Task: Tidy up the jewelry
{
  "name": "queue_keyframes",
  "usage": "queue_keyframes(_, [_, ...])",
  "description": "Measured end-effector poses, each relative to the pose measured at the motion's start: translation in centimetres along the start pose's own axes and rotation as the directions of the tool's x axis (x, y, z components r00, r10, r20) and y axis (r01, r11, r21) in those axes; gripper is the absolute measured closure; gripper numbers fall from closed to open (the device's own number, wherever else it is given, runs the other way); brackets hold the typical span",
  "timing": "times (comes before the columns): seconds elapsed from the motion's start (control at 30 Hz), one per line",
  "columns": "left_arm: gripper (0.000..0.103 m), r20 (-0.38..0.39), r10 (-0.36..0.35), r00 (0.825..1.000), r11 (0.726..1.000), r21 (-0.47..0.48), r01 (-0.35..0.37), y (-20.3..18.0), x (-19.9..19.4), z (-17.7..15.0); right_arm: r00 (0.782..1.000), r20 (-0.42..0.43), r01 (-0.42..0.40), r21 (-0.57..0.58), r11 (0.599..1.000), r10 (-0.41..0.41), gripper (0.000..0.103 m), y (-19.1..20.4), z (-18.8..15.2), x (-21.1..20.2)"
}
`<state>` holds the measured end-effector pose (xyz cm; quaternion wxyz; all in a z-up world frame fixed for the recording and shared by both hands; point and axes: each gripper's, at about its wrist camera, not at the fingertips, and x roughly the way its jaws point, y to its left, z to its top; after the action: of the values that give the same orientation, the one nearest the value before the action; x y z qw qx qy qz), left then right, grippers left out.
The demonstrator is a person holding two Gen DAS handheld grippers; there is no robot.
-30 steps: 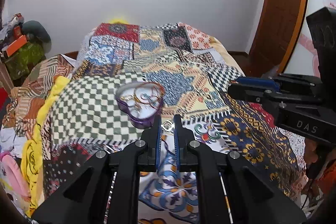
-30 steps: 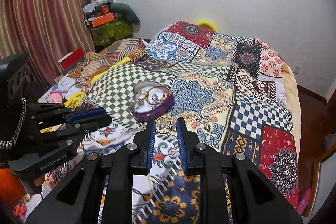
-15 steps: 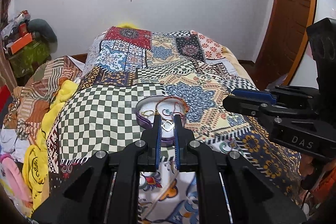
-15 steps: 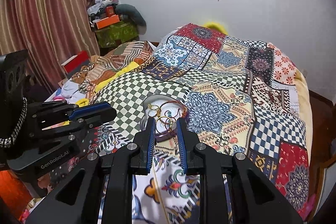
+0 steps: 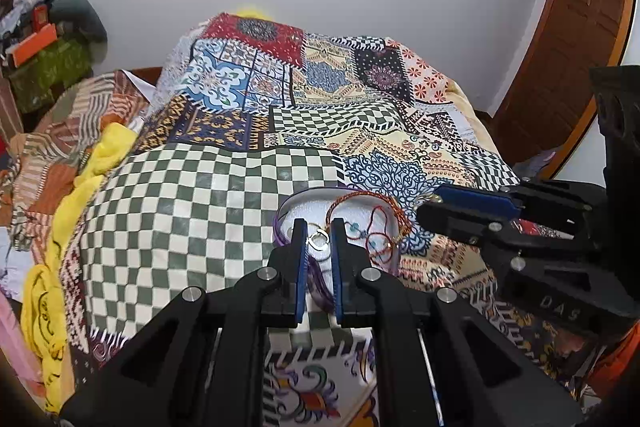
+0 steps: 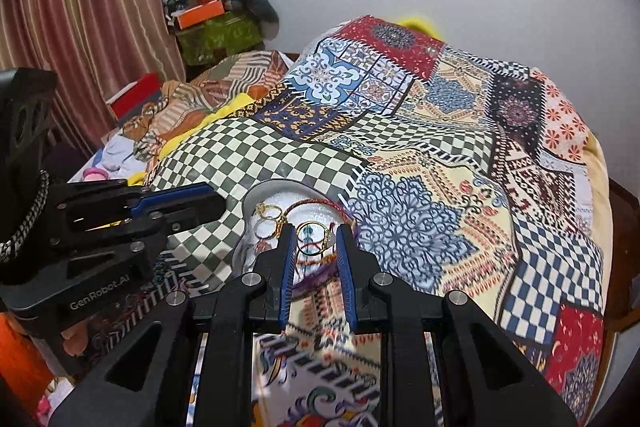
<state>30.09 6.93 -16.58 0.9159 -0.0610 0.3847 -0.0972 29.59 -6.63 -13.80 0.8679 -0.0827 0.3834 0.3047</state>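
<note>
Patchwork fabric bedspread (image 5: 224,195): green-white checks, blue, red, cream panels
Heart-shaped plastic tray (image 6: 280,189): purple rim, white inside
Thin metal ring (image 6: 314,237): gold
Gripper pads (image 5: 301,259): blue
Crumpled cloth (image 5: 100,155): yellow

Both hand-held grippers (image 5: 319,227) (image 6: 317,235) pinched shut.

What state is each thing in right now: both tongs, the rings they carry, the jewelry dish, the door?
Left tongs: shut on silver ring, over the dish.
Right tongs: shut on gold ring, over the dish.
Jewelry dish: uncovered, on the bedspread, holding rings and a red cord bracelet.
Door: cannot tell.
</note>
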Motion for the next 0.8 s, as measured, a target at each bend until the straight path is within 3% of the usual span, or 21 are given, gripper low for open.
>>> queue_keyframes(0.33, [0.094,-0.038,-0.033,0.999,0.999,-0.025,0.033,0.8,2.5,1.2,0.999,-0.054,-0.003,-0.064,0.998,0.000,0.085,0.1,0.4,2.7])
queue_keyframes(0.8, [0.094,-0.051,-0.037,0.998,0.999,-0.040,0.035,0.7,3.7,1.5,0.998,-0.055,0.010,-0.141,0.990,-0.018,0.085,1.4,0.4,3.7])
